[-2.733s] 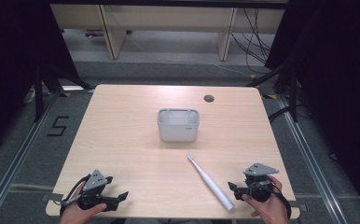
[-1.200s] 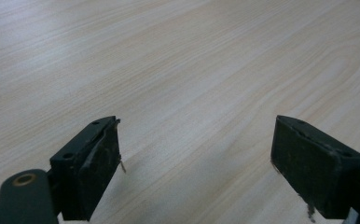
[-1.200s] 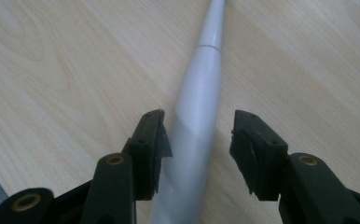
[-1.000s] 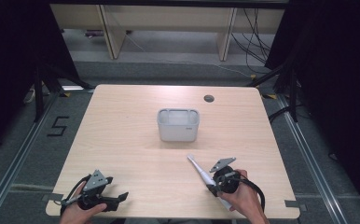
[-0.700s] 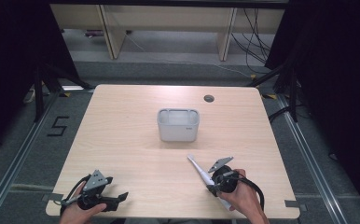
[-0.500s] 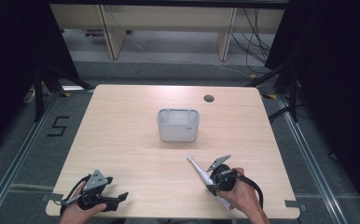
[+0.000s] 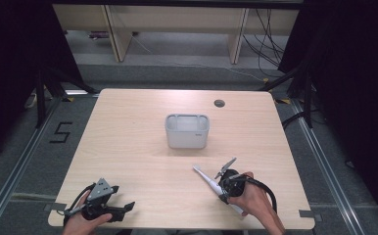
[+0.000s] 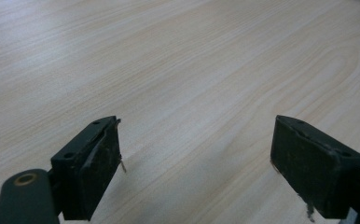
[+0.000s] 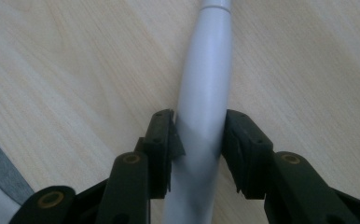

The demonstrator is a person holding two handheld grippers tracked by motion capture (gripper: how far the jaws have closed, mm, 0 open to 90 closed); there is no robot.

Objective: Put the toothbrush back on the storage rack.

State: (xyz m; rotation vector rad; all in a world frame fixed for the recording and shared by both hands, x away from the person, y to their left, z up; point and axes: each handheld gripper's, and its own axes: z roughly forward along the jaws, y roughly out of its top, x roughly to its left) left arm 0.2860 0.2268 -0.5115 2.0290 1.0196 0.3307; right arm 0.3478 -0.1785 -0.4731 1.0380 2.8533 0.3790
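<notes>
From the high view, the right hand-held gripper (image 7: 222, 188) sits over the middle of a long white electric toothbrush handle (image 7: 207, 179) lying aslant on the tabletop (image 7: 128, 147), near its front edge, with the slim end pointing toward a grey box (image 7: 187, 130) at the centre. How the jaws meet the handle is hard to judge from there. The right gripper view settles it: the toothbrush handle (image 9: 204, 107) runs up between the two black jaws, which have just been closing and now press on both its sides. The left hand-held gripper (image 7: 109, 209) rests at the front left corner, well apart from the handle; the left gripper view shows its jaws standing wide over bare wood.
</notes>
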